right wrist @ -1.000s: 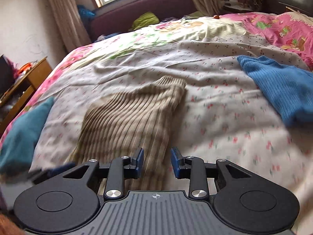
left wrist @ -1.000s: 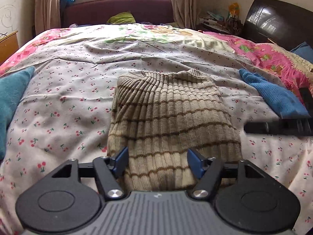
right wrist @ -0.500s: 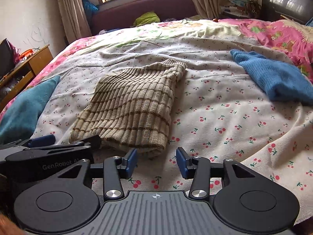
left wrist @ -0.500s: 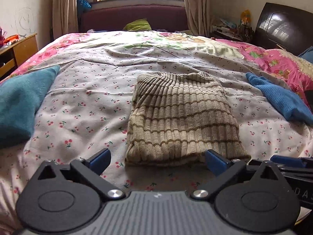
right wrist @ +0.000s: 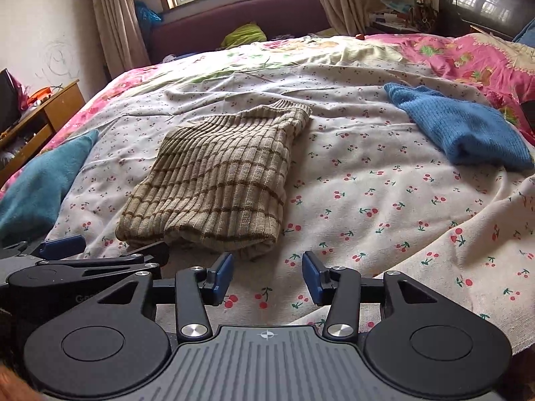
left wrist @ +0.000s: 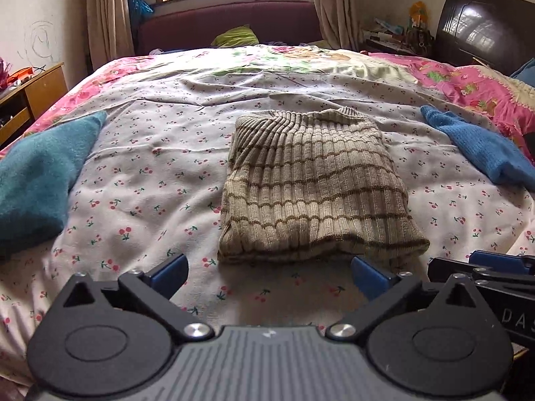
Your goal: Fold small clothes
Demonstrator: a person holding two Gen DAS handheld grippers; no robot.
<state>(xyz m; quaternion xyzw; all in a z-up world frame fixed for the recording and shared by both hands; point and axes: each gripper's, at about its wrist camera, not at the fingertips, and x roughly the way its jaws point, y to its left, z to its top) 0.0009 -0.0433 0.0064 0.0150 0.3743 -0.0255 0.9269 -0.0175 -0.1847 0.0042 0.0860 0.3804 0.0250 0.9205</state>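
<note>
Both grippers backed off folded beige sweater (left wrist: 311, 187) on bedsheet (left wrist: 150, 183)

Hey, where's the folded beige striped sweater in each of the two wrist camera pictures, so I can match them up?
Left wrist view: the beige striped sweater lies in the middle of the picture, just ahead of the wide-open left gripper.
Right wrist view: the sweater sits left of centre, ahead and left of the opening, empty right gripper.
Shared landmark: the blue knit garment, to the sweater's right in both.
</note>
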